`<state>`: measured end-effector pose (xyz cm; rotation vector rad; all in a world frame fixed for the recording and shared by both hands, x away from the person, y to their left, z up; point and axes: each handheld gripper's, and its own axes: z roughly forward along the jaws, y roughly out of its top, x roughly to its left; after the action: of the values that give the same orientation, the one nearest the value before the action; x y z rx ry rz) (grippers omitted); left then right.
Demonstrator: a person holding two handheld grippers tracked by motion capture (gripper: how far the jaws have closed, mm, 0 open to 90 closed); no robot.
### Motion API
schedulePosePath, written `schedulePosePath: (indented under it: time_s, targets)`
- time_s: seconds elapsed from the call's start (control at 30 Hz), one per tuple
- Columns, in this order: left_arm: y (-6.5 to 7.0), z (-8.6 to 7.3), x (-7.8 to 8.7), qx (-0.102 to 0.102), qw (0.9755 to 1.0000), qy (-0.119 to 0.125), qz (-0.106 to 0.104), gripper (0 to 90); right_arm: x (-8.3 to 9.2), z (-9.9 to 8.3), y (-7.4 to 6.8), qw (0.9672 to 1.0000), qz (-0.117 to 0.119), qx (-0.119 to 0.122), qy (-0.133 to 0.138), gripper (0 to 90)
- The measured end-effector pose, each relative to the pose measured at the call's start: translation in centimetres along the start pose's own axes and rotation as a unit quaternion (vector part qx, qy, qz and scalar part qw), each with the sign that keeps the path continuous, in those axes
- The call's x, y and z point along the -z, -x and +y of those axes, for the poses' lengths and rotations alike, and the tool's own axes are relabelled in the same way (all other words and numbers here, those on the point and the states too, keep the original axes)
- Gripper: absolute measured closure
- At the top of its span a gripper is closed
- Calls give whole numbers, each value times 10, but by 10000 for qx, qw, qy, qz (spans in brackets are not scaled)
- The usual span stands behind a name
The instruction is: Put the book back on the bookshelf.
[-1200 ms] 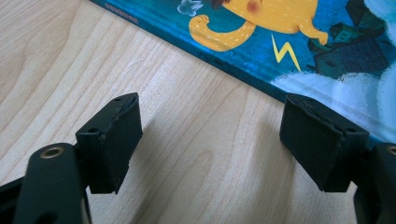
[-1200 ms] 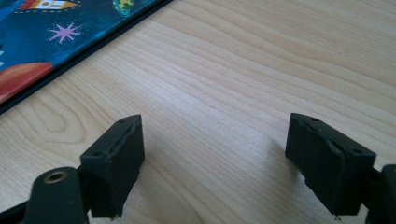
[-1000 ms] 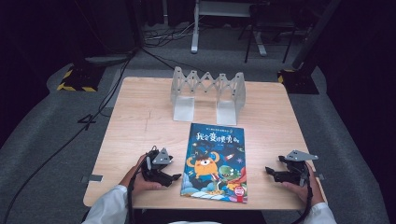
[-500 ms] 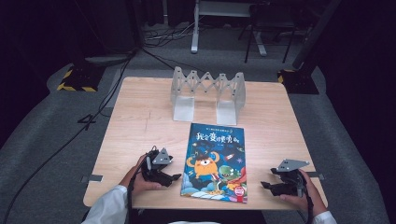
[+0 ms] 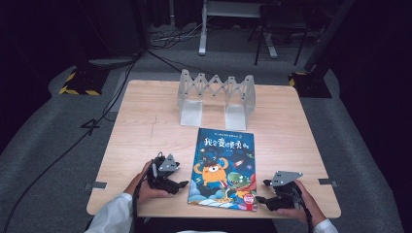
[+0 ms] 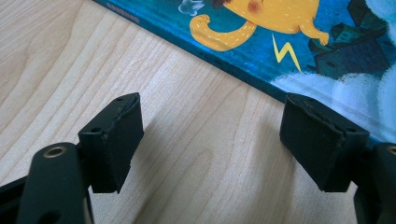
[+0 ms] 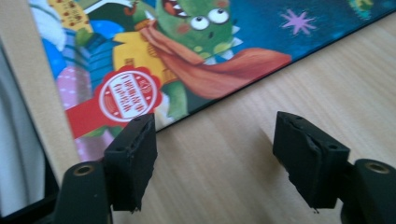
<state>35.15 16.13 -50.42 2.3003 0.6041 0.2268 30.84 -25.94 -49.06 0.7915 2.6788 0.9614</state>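
Note:
A picture book [image 5: 223,167] with a blue cartoon cover lies flat on the wooden table [image 5: 145,121], near its front edge. My left gripper [image 5: 180,180] rests just left of the book and points at its left edge [image 6: 327,42]. It [image 6: 210,140] is open, with bare wood between the pads. My right gripper [image 5: 262,191] sits at the book's near right corner, by the red seal [image 7: 128,95]. It [image 7: 215,149] is open. Its jaws have just closed a little, with nothing between them.
A grey folding accordion rack [image 5: 216,97] stands upright at the back middle of the table. Black cables run across the grey floor [image 5: 73,145] to the left. The table's front edge lies right beside both hands.
My right gripper has slid left and toward the front edge, up to the book's near right corner. The left gripper and the book have stayed put.

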Motion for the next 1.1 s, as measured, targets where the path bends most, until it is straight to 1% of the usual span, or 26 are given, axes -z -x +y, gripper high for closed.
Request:
schedulePosePath:
  time_s: [0.07,0.1,0.17,0.2,0.23,0.27,0.3,0.37,0.4,0.47,0.5,0.53,0.57,0.6,0.63,0.7,0.8,0.83,0.87,0.9,0.97,1.03,1.1]
  targets:
    - [1,-1,1,15,10000,0,20,221,2,-1,-4,9999,114,46,-50,305]
    - [2,-1,2,12,10000,-7,20,222,4,-1,-6,9997,149,104,-138,311]
    - [3,-3,3,-23,10000,-2,-17,222,7,2,-12,9991,113,116,-401,357]
    - [3,-3,3,-23,10000,-2,-17,222,7,2,-12,9991,113,116,-401,357]
    - [4,-4,4,-18,10000,0,-18,222,9,5,-18,9975,130,183,-669,367]
    - [5,-5,5,-1,10000,-9,13,222,10,7,-23,9962,148,195,-833,382]
    - [6,-5,5,14,10000,-7,14,222,11,9,-26,9952,126,176,-959,407]
    - [7,-6,5,20,10000,1,11,222,11,13,-31,9924,108,239,-1201,424]
    - [7,-6,5,20,10000,1,11,222,11,13,-31,9924,108,239,-1201,424]
    - [8,-7,6,33,10000,-1,36,222,10,18,-39,9891,117,256,-1444,432]
    - [8,-7,6,31,10000,2,42,222,8,24,-44,9855,110,258,-1674,471]
    - [8,-7,6,34,10000,1,44,222,7,26,-46,9842,98,265,-1748,472]
    - [8,-7,6,34,10000,1,44,222,7,26,-46,9842,98,265,-1748,472]
    - [8,-7,6,37,10000,1,40,222,6,29,-49,9821,83,313,-1853,476]
    - [8,-7,6,35,10000,-1,41,222,3,35,-54,9779,42,308,-2068,522]
    - [8,-7,6,34,10000,1,45,222,1,39,-54,9754,71,303,-2181,541]
    - [8,-7,6,33,10000,-3,42,222,-1,44,-56,9703,87,352,-2392,586]
    - [8,-7,6,21,10000,-10,43,222,-2,46,-56,9689,100,328,-2449,599]
    - [8,-7,6,27,10000,-4,44,222,-3,47,-55,9680,107,345,-2483,643]
    - [8,-7,6,30,10000,-2,45,222,-3,48,-53,9674,90,270,-2517,659]
    - [8,-7,6,33,10000,0,44,222,-4,50,-51,9664,143,253,-2556,660]
    - [9,-7,6,35,10000,0,37,222,-5,51,-52,9653,100,291,-2594,670]
    - [9,-6,5,-4,10000,-6,22,222,-6,52,-54,9644,115,279,-2629,711]
